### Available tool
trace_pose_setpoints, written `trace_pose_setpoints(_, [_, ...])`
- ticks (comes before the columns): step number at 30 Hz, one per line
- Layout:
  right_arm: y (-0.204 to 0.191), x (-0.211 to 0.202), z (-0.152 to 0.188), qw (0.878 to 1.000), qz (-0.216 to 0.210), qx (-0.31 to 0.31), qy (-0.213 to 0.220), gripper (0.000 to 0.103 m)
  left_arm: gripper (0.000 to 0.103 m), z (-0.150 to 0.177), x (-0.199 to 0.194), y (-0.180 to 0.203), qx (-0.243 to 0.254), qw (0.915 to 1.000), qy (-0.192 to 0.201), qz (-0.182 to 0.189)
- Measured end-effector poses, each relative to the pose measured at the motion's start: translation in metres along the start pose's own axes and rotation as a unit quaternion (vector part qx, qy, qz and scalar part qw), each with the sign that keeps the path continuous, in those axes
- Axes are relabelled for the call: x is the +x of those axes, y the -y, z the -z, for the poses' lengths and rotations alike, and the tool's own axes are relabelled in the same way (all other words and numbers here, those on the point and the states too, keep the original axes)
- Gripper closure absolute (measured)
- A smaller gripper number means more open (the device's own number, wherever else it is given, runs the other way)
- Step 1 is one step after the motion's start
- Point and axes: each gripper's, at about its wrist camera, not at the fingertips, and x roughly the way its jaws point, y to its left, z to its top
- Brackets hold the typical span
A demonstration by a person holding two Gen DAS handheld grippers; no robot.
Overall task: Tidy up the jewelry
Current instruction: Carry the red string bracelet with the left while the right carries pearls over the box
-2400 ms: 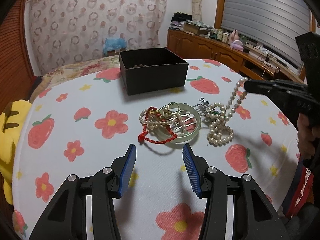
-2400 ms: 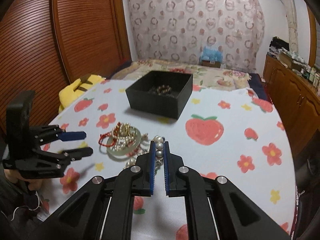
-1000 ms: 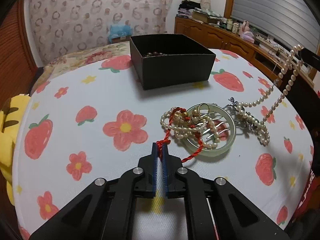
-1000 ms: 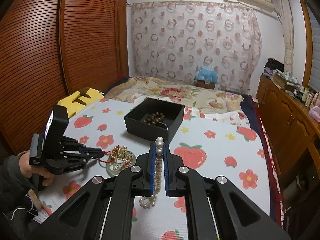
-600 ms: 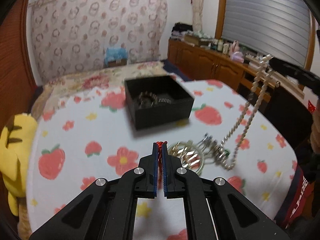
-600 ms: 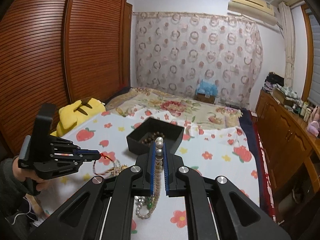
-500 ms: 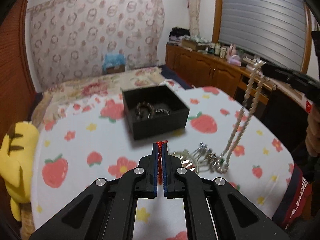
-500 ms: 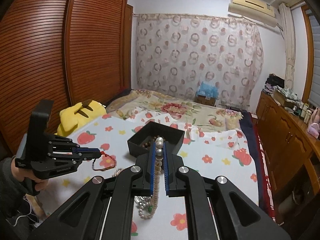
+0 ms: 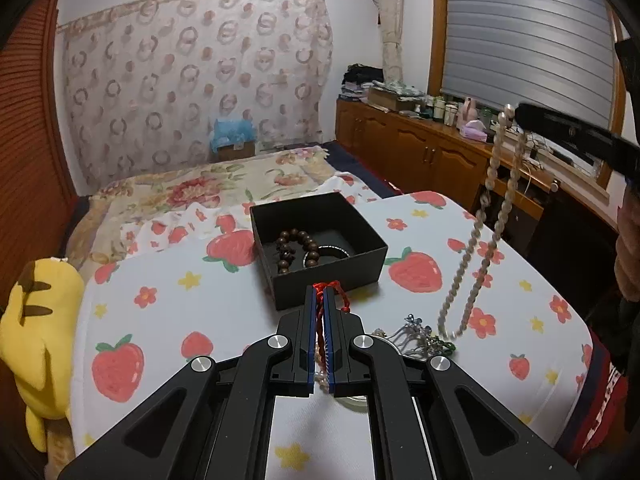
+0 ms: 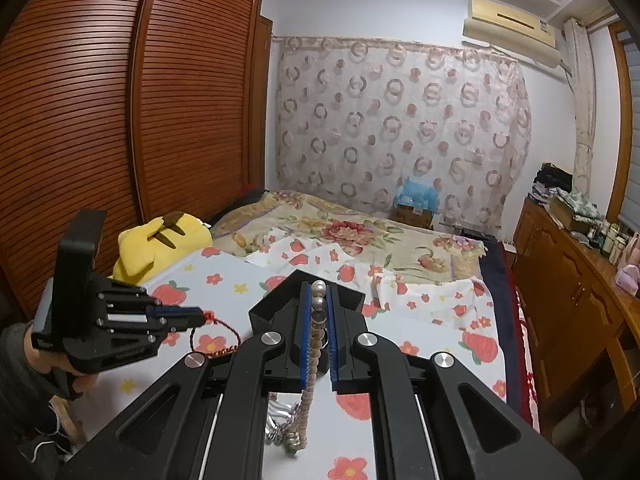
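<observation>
- The red cord bracelet (image 9: 320, 312) was made of twisted string with a small knot at the top. It was pinched between the closed blue pads of the left gripper (image 9: 319, 300).
- In the right wrist view, the red cord bracelet (image 10: 216, 334) was seen hanging down in a thin round loop below the left gripper (image 10: 200, 320), up off the table.
- The pearl necklace (image 9: 480, 240) was made of small, round, shiny white beads. It was squeezed in the closed right gripper (image 10: 319, 300), with two beads seen sticking out above the tips.
- The necklace was hung as a long loop, with its long side going up and down. Its low end was seen near the silver hair comb (image 9: 416, 334) on the table; whether they touched could not be told.
- The black box (image 9: 320, 244) was square with thin stiff walls and an open top. A brown wooden bead bracelet (image 9: 298, 250) was curled inside it. The box was seen just past the left gripper's tips.
- The table (image 9: 160, 320) was covered with a smooth white cloth printed with red strawberries and flowers.
- A soft yellow plush toy (image 9: 36, 328) was seen at the left edge of the table.
- Behind the table, a bed with a flowery blanket (image 10: 340, 232) and a curtain with ring shapes (image 10: 400, 120) were seen.
- Ribbed brown wardrobe doors (image 10: 100, 120) and low wooden cabinets (image 9: 420, 156) were seen along the walls.
</observation>
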Motion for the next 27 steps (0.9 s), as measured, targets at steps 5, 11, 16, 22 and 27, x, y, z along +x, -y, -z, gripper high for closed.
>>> trace_pose_setpoints(5, [0.007,0.008,-0.016,1.000,0.001,-0.005,0.008,0.095,0.100,-0.003,0.011,-0.005,-0.008,1.0000,-0.002,0.002])
trace_pose_setpoints(11, [0.019,0.020,-0.045,1.000,-0.001,-0.004,0.028,0.095,0.100,-0.019,0.019,-0.013,-0.010,0.9999,0.006,0.000])
trace_pose_setpoints(16, [0.023,0.035,-0.068,0.999,-0.005,-0.012,0.041,0.095,0.100,-0.030,0.027,-0.019,-0.013,0.9999,0.010,-0.002])
trace_pose_setpoints(22, [0.024,0.057,-0.088,0.999,-0.009,-0.027,0.046,0.095,0.100,-0.037,0.040,-0.025,-0.020,0.9998,0.007,-0.003])
trace_pose_setpoints(27, [0.028,0.085,-0.081,0.999,-0.012,-0.028,0.028,0.095,0.100,-0.041,0.053,-0.029,-0.021,0.9998,0.000,-0.004])
